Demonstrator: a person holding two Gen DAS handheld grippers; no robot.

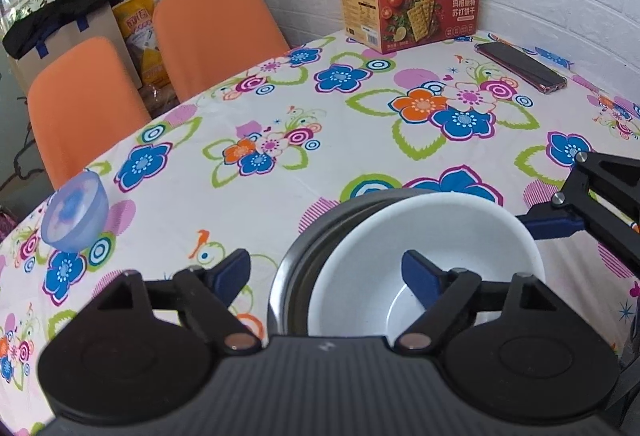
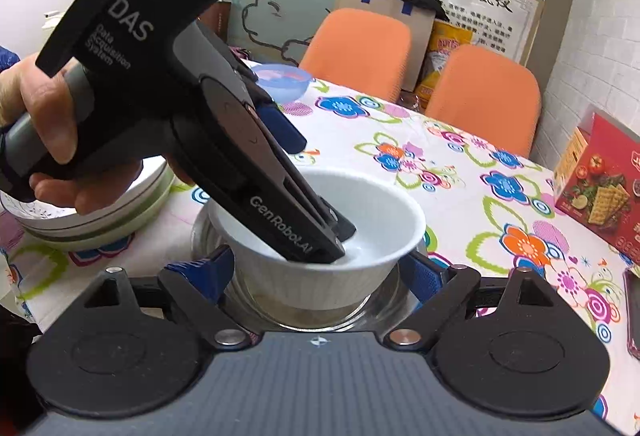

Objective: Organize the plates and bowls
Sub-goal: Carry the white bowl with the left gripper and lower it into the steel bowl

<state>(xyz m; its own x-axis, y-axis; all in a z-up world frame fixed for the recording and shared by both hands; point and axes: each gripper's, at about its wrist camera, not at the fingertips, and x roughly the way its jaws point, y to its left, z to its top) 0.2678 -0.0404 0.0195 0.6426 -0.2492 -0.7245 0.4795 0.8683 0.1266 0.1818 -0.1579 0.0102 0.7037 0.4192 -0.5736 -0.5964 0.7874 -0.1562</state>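
Observation:
A white bowl (image 1: 440, 228) (image 2: 380, 211) sits nested inside a steel bowl (image 1: 296, 268) (image 2: 200, 236) on the flowered tablecloth. My left gripper (image 1: 326, 274) (image 2: 320, 191) is open and straddles both rims. One finger is down inside the white bowl, the other outside the steel one, and neither pad presses on them. My right gripper (image 2: 318, 272) spans the white bowl from the other side, its blue pads against the bowl's outer wall. One of its fingers (image 1: 548, 226) shows at the bowl's right edge. A translucent blue bowl (image 1: 74, 211) (image 2: 280, 79) stands apart near the table's edge.
A stack of green-rimmed dishes (image 2: 100, 211) lies beside the steel bowl, under a person's hand (image 2: 48, 123). A red cracker box (image 1: 408, 7) (image 2: 600, 187) and a phone (image 1: 520, 67) lie by the brick wall. Two orange chairs (image 1: 216, 31) (image 1: 84, 107) stand at the table's edge.

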